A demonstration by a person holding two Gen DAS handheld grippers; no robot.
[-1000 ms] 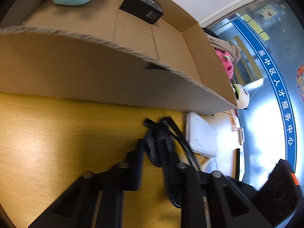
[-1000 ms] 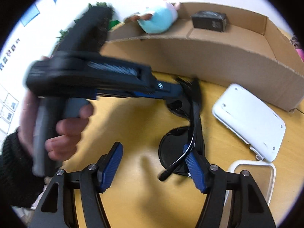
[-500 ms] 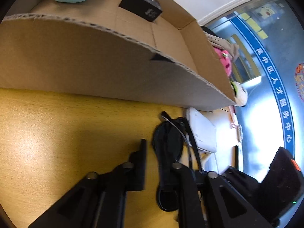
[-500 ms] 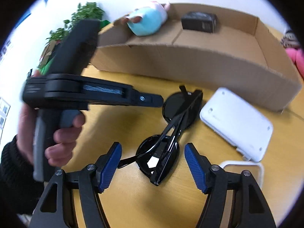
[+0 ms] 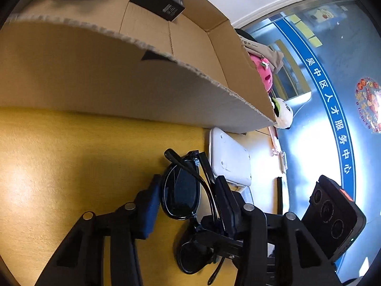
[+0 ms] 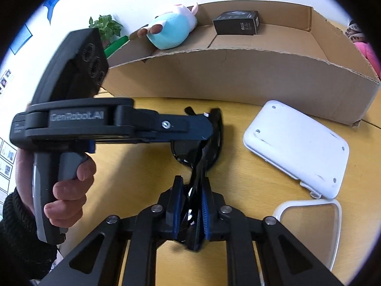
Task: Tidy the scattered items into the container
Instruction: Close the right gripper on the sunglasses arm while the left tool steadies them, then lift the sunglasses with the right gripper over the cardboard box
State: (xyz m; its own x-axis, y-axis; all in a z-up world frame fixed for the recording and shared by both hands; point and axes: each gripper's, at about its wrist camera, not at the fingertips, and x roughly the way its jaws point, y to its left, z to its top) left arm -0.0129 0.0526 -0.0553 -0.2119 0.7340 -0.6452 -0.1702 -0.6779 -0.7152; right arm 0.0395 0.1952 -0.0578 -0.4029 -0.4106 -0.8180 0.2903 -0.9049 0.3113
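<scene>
The pair of black-framed sunglasses with dark lenses point(image 6: 202, 147) stands on edge above the yellow wooden tabletop point(image 5: 71, 157), folded, with both grippers around it.

Right gripper point(image 6: 190, 205): the blue-padded fingers point(image 6: 175, 205) are closed nearly together on the near end of the sunglasses. The frame and folded temples are pinched between the pads; the part inside the grip is dark and hard to separate from the pads.

Left gripper point(image 5: 188, 197): seen from its own camera, one lens sits between the two fingers. The right-hand finger lies against the frame; the left-hand finger stands just beside the lens rim — contact there cannot be confirmed. From the right wrist view, the left gripper's body covers the far end of the sunglasses, so its hold is not visible there either.

The person's left hand point(image 6: 64, 186), in a dark knitted sleeve, grips the handle; the arm is cut off at the frame edge.

The large open brown cardboard box point(image 6: 238, 76) stands just behind the sunglasses. Inside it lie a pale blue and white plush toy point(image 6: 171, 31) and a small black carton point(image 6: 235, 22). The box floor is largely hidden by the near wall.

A flat white plastic device with rounded corners point(image 6: 297, 145) lies face down to the right — touching a white frame-shaped stand point(image 6: 338, 224), partly cut off.
</scene>
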